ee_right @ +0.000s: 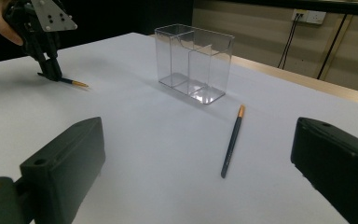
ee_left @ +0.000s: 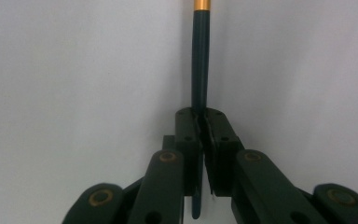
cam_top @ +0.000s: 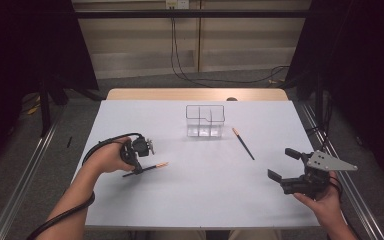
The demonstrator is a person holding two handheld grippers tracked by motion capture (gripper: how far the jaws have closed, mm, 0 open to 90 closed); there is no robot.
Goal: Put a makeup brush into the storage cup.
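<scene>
The left gripper (cam_top: 139, 159) points down at the table (cam_top: 200, 195), its fingers (ee_left: 193, 130) pinched together. The right gripper (cam_top: 284, 164) hovers over the table's right edge, fingers (ee_right: 65, 168) spread wide.

Black left gripper (cam_top: 139, 169) on a dark pencil (ee_left: 199, 70) with a gold tip; second dark, gold-tipped pencil (cam_top: 243, 143); clear box (cam_top: 205, 120); white bench (cam_top: 200, 190).

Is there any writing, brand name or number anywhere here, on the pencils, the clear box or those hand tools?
None can be read.
Pencil in the left gripper: dark shaft, gold band, no lettering.
Second pencil on the table: no marks visible.
Clear box: no label.
Right gripper: grey plate bears holes, no text.
Wall socket: too small to tell.
</scene>
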